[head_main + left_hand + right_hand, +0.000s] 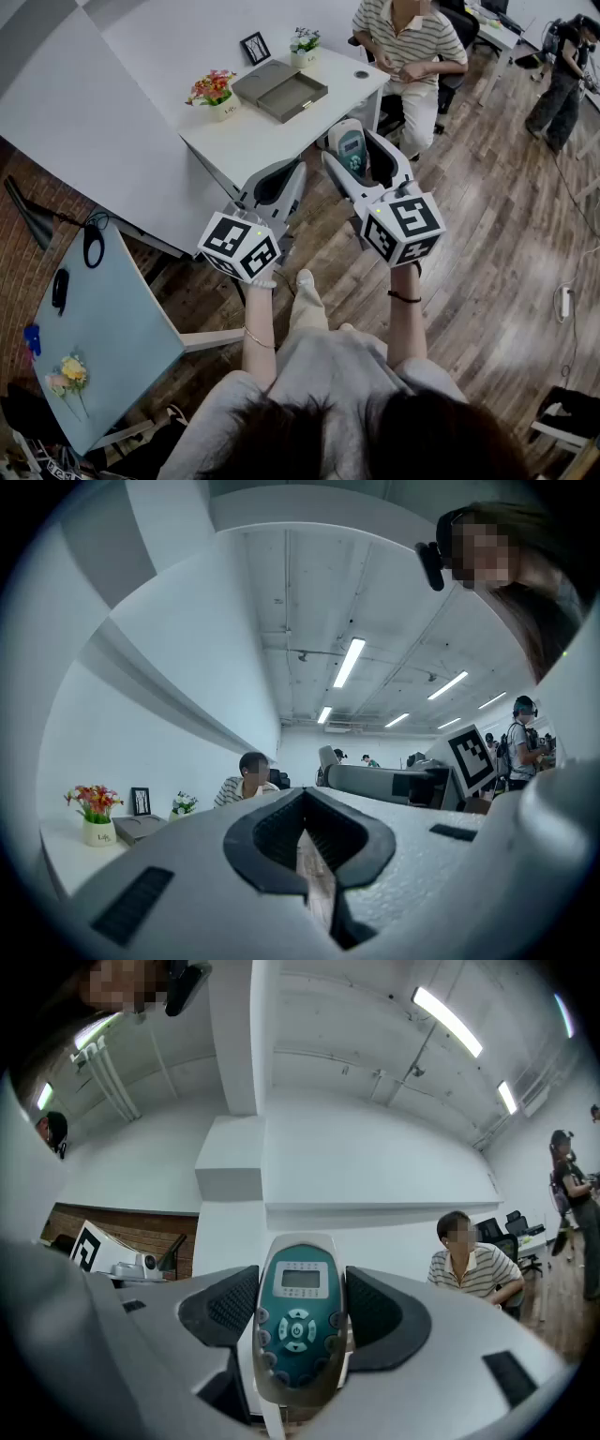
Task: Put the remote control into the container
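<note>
The remote control (351, 146) is teal with a pale rim, a small screen and round buttons. It stands upright between the pads of my right gripper (364, 150), which is shut on it in the air in front of the white table (258, 136). The right gripper view shows the remote control (298, 1326) face-on, clamped at both sides. My left gripper (278, 180) hangs beside it at the table's near edge, shut with nothing in it (306, 844). The container (281, 89), a flat grey open box, lies on the table farther back; it also shows in the left gripper view (133, 829).
On the white table stand a flower pot (214, 92), a picture frame (254, 47) and a small plant (305, 44). A person in a striped shirt (410, 42) sits behind the table. Another person (562, 80) stands far right. A light blue table (103, 328) is at my left.
</note>
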A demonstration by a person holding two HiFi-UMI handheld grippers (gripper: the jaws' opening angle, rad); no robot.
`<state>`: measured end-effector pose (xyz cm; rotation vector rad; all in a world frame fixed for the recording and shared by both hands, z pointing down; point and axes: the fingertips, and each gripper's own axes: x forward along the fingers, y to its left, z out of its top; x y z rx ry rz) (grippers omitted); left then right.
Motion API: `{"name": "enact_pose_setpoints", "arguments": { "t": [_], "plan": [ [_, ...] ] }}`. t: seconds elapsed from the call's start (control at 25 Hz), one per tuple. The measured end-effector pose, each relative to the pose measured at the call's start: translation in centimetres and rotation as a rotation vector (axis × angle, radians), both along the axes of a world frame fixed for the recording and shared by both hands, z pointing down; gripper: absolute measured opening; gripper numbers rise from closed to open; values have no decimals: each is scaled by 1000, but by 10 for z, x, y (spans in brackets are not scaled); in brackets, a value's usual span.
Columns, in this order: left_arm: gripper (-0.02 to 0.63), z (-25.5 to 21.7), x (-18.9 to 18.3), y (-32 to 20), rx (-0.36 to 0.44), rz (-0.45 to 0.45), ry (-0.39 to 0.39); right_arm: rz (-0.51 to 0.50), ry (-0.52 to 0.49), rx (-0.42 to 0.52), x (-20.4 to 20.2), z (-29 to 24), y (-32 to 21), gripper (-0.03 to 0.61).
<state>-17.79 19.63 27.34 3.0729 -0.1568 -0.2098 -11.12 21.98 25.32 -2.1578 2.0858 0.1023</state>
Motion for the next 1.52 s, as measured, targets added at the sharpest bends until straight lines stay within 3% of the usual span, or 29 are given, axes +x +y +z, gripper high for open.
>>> {"name": "enact_pose_setpoints", "arguments": {
  "t": [0.48, 0.84, 1.52],
  "plan": [
    [3, 4, 4, 2, -10, -18, -3, -20, -9, -27, 4, 9, -1, 290],
    [3, 20, -5, -17, -10, -77, -74, -44, -84, -28, 20, 23, -29, 290],
    [3, 41, 103, -85, -87, -4, -73, -96, -60, -130, 104, 47, -94, 290]
  ]
}}
